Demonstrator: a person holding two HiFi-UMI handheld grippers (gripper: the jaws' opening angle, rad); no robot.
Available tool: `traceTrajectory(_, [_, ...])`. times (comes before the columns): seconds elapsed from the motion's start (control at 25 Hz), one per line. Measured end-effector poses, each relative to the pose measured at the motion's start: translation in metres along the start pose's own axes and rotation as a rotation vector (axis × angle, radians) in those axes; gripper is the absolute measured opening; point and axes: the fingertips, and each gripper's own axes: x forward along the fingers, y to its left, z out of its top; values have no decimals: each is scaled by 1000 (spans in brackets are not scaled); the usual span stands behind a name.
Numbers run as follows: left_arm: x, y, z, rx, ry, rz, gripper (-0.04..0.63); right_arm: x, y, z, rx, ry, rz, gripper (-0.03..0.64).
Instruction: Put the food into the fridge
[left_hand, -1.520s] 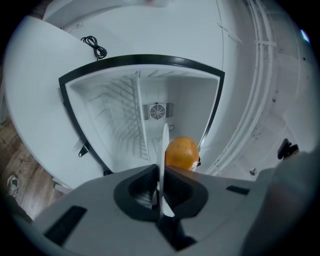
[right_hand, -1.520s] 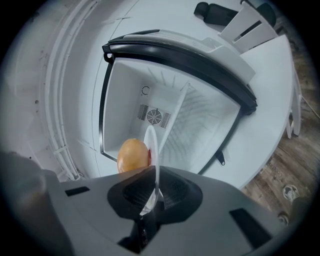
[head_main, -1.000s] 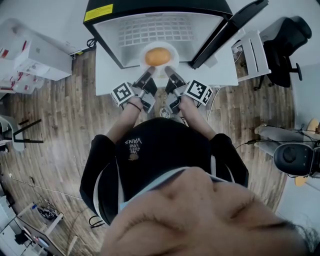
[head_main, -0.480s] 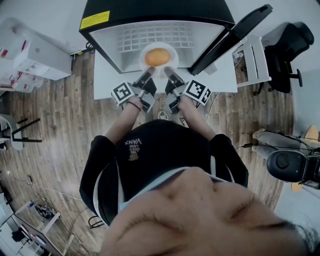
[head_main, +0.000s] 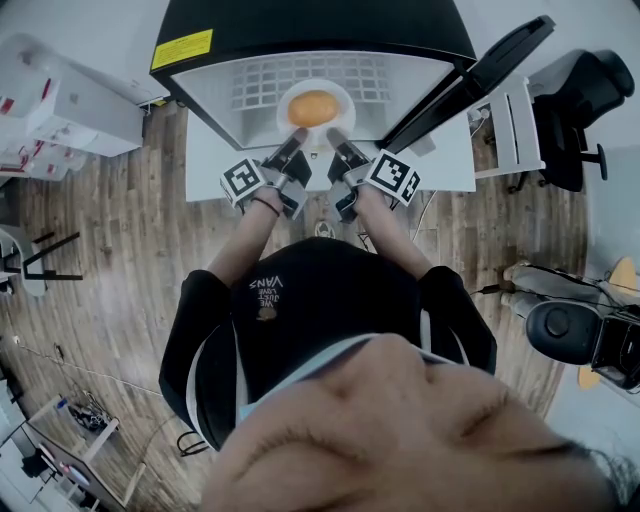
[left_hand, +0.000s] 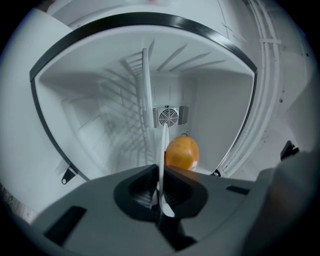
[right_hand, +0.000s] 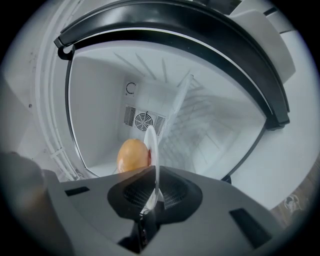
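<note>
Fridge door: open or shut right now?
Open. The door stands swung out at the right, and the fridge shows its white interior, with the plate at its opening.

Plate (head_main: 341, 93) sat inside fridge (head_main: 310, 25), near rim between jaws of left gripper (head_main: 298, 136) and right gripper (head_main: 335, 136). Food (head_main: 312, 107) lay on plate, ahead of both grippers. Fan vent (left_hand: 169, 117) behind food. Door (head_main: 470, 80) right of right gripper.

One fridge (head_main: 300, 25), one plate (head_main: 346, 96), one orange food (head_main: 312, 107), two grippers (head_main: 298, 136) (head_main: 336, 136)
</note>
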Motion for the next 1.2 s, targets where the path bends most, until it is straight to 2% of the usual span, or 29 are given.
traceTrajectory(0.2, [3, 6, 7, 3, -2, 11, 29, 7, -2, 3, 8, 2, 1, 29])
traceTrajectory(0.44, [11, 1, 15, -3, 1, -13, 30, 15, -1, 10, 23, -5, -3, 29])
traceTrajectory(1.0, [21, -2, 27, -2, -42, -36, 32, 28, -4, 20, 77, -9, -18, 29])
traceTrajectory(1.2, [24, -8, 35, -2, -55, -67, 91, 34, -5, 24, 92, -22, -23, 29])
